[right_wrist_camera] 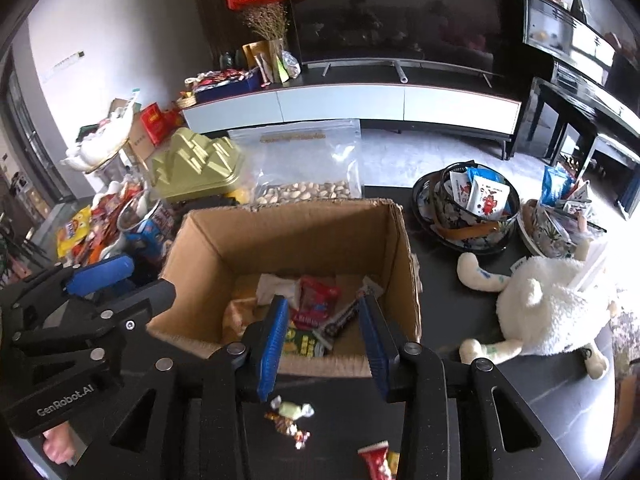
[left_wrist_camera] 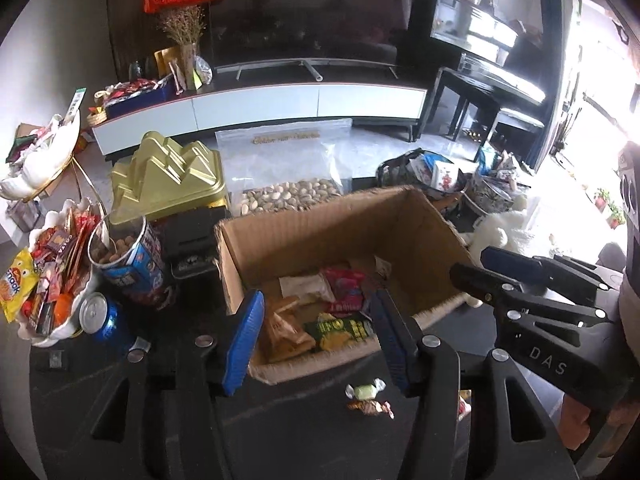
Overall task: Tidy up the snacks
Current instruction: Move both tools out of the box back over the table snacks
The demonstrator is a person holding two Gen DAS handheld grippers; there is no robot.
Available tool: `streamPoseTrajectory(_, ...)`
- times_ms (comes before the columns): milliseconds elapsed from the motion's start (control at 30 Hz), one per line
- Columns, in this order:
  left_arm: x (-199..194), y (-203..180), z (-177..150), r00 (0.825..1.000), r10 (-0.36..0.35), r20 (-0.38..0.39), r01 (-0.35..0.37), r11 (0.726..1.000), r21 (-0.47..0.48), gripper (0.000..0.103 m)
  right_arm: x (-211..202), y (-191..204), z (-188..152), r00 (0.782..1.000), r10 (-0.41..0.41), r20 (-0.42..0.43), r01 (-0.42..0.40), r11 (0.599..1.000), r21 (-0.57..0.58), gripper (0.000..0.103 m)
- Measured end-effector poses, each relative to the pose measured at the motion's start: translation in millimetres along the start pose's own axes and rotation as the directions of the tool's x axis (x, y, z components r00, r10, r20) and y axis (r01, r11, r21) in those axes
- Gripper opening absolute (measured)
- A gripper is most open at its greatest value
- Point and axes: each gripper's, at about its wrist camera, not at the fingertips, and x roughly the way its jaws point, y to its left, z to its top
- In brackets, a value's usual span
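Right wrist view: both claws, left gripper and right gripper, hang released and empty over the cardboard box, while two wrapped candies, light, crinkly, likely slippery, lie near the tabletop's front edge, best pinched across their middles.

A rough matt cardboard box holds glossy plastic snack packets on a smooth dark table.

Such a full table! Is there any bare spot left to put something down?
Yes: dark tabletop between the cardboard box and the plush toy. In front of the box only two wrapped candies lie. Left of the box is crowded: snack dish, can.
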Motion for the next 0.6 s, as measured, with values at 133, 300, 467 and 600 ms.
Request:
streamPoseTrajectory(133, -12, -7, -9, 1.0, -0.016, 0.001, 0.016, 1.0, -0.002, 0.055, -19, -2, -12, 1.0, -0.007, 0.005, 0.007, 1.0, 0.002, 0.042)
streamPoseTrajectory(300, -23, -20, -23, 1.0, -0.025, 0.0, 0.025, 1.0, 0.015, 0.055, -33, -8, -26, 1.0, -0.016, -0.005, 0.016, 1.0, 0.01, 0.042)
streamPoseTrajectory(467, -26, -32, -39, 0.999, -0.043, -0.014, 0.043, 0.999, 0.027, 0.055, -36, -14, -46, 0.999, -0.006, -0.038, 0.008, 0.999, 0.034, 0.042)
streamPoseTrajectory(600, -22, -39, -50, 0.998, -0.048, -0.037, 0.049, 0.998, 0.033, 0.055, -36, -21, -59, 0.998, -0.012, -0.061, 0.016, 0.999, 0.052, 0.042)
